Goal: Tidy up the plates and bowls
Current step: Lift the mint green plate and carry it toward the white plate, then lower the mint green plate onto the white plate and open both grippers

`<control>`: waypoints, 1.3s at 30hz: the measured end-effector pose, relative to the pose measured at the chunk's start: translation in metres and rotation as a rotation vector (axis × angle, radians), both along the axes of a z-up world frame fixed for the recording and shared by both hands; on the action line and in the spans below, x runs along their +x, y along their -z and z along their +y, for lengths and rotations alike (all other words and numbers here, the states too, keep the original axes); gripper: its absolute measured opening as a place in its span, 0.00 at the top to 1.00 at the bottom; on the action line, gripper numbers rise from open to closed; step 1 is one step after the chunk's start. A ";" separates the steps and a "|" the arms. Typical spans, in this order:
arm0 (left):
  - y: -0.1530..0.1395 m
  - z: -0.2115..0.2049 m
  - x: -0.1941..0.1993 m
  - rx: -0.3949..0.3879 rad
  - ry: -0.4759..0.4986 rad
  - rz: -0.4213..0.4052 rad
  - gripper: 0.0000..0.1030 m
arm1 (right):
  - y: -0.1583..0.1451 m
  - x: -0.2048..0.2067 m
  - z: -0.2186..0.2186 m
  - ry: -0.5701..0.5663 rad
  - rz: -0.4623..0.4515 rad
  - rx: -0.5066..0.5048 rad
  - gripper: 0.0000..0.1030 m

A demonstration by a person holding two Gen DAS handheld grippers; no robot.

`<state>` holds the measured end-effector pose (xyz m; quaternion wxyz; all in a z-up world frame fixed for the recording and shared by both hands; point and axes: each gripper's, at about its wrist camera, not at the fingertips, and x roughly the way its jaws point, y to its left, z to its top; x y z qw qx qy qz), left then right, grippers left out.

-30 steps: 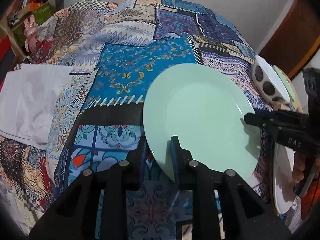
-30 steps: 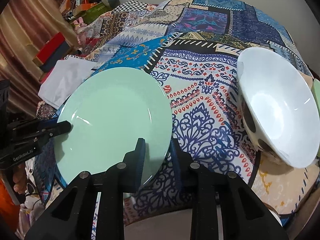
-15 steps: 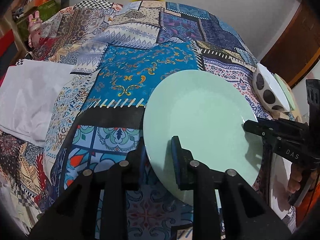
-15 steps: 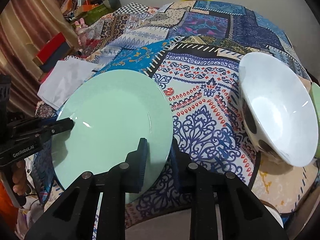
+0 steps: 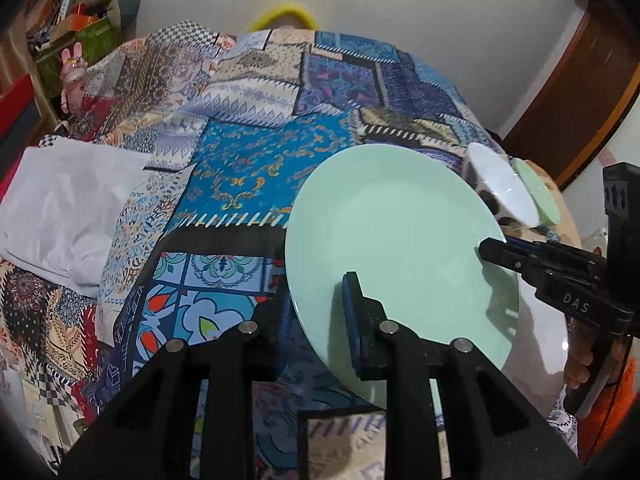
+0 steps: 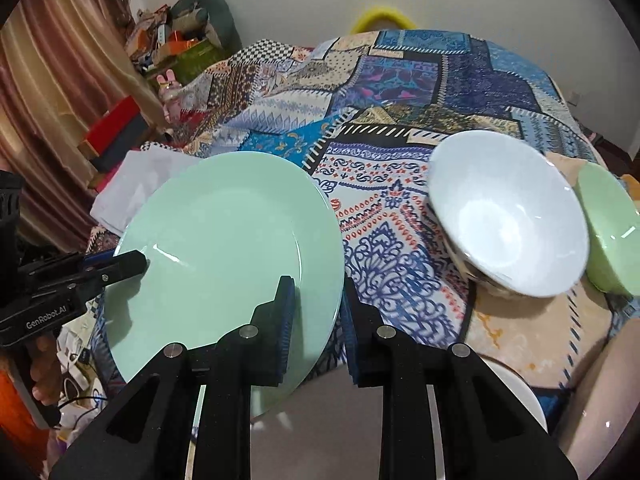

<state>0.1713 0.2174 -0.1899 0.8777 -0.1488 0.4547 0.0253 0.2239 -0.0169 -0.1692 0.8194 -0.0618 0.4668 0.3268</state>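
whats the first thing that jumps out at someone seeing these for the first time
The mint green plate, gripped at opposite edges by the left gripper and right gripper above the loud patchwork cloth. To its right, a white bowl stands tilted beside a green bowl.

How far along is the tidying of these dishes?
Nothing looks stacked yet. In hand: the mint green plate is gripped at opposite rims by the left gripper and the right gripper, lifted above the patchwork cloth. Left: the white bowl and the green bowl sit side by side, separate.
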 end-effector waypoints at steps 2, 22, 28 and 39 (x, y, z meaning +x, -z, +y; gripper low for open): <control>-0.007 -0.007 -0.004 0.001 0.007 -0.010 0.78 | -0.005 -0.005 -0.007 0.007 -0.007 0.007 0.80; -0.032 -0.087 -0.034 0.013 0.090 -0.027 0.78 | -0.028 -0.043 -0.085 0.091 -0.036 0.037 0.80; -0.030 -0.114 -0.038 0.023 0.122 -0.015 0.77 | -0.028 -0.052 -0.109 0.120 -0.033 0.044 0.80; -0.012 -0.151 -0.035 0.009 0.164 0.040 0.77 | -0.014 -0.059 -0.144 0.164 0.001 0.044 0.80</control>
